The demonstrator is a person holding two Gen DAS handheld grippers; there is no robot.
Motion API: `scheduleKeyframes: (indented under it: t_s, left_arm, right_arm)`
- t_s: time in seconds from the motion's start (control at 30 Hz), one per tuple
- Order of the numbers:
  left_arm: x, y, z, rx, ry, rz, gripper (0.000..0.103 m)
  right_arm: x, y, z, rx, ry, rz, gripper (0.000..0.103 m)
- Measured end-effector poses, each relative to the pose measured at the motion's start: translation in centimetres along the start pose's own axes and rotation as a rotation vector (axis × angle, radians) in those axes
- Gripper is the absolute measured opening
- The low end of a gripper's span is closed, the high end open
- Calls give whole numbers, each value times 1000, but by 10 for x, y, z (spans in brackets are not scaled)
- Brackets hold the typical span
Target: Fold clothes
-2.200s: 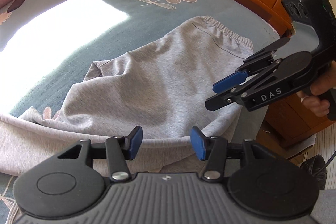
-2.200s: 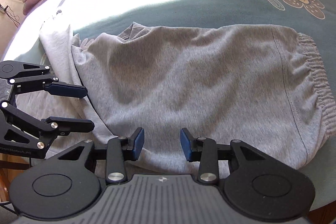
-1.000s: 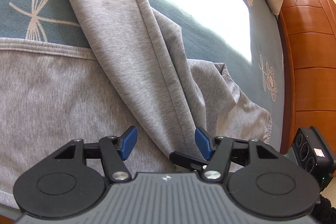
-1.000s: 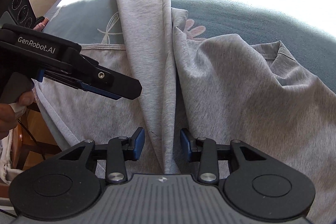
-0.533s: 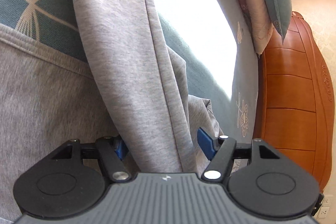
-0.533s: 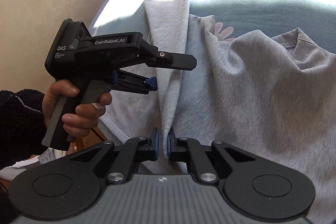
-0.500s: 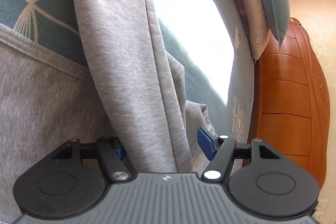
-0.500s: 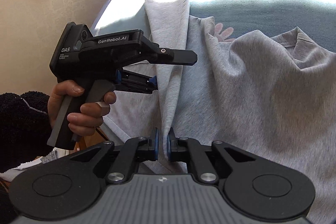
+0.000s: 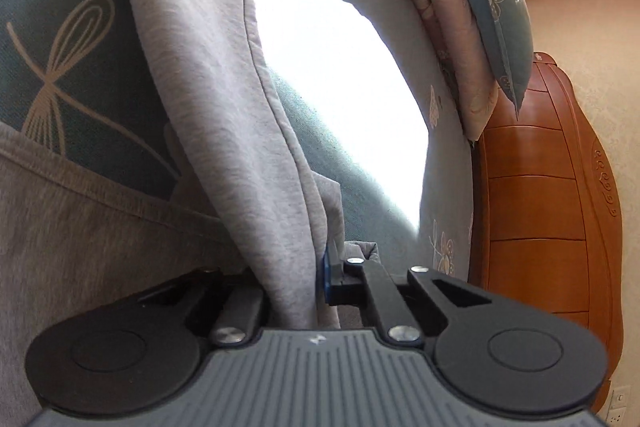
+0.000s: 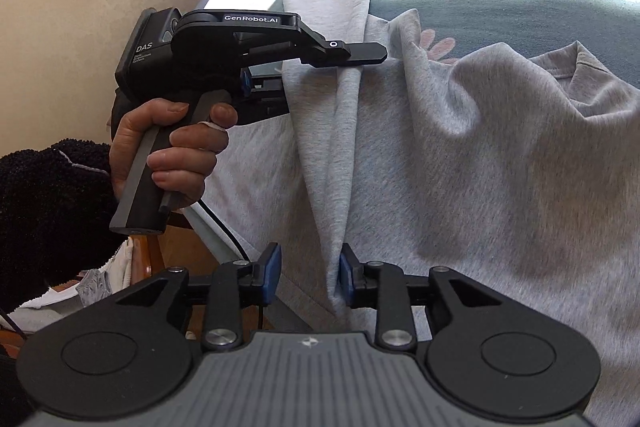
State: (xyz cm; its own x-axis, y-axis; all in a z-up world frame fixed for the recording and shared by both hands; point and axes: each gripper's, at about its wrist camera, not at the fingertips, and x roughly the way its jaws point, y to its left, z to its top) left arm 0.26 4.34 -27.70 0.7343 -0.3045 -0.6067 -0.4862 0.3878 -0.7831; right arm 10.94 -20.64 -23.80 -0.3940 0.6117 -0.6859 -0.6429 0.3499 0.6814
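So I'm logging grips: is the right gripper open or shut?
Open. The right gripper has its blue pads apart, grey trousers hanging between.

The left gripper (image 9: 294, 279) has been closed onto the raised fold of the grey trousers (image 9: 224, 115); half a second ago its blue pads were spread on either side of that fold. The right gripper (image 10: 308, 273) has been opened: its pads, nearly touching half a second ago, are now set apart, with the cloth edge against the right pad only. In the right wrist view, the left gripper (image 10: 320, 75) has been brought rightward against the fold.
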Motion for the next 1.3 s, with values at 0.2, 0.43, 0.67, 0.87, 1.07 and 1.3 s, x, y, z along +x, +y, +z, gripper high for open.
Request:
scheduleKeyframes:
  t_s: [0.2,0.43,0.67,0.87,1.07,1.3]
  left_arm:
    - [-42,-42,-18,259,-62,102,4]
    - [-64,-48,-50,387,-109,264,4]
    - [-46,-15,-70,469,-41,416,4]
    - [-60,-33,-68,514,-106,388,4]
    - [-64,-38,-68,596,-142,397,4]
    - [-33,8,-82,587,-52,481,8]
  right_arm:
    - [-12,3,-14,11,-9,-8,54]
    - [-30,-2,-20,36,-24,-48,56]
    - [-36,-21,-20,66,-17,-105,57]
    - [-46,-18,-24,51,-14,-141,57]
    - [-57,-20,-36,69,-40,-155,57]
    - [-44,-25,-47,47,23,-211,57]
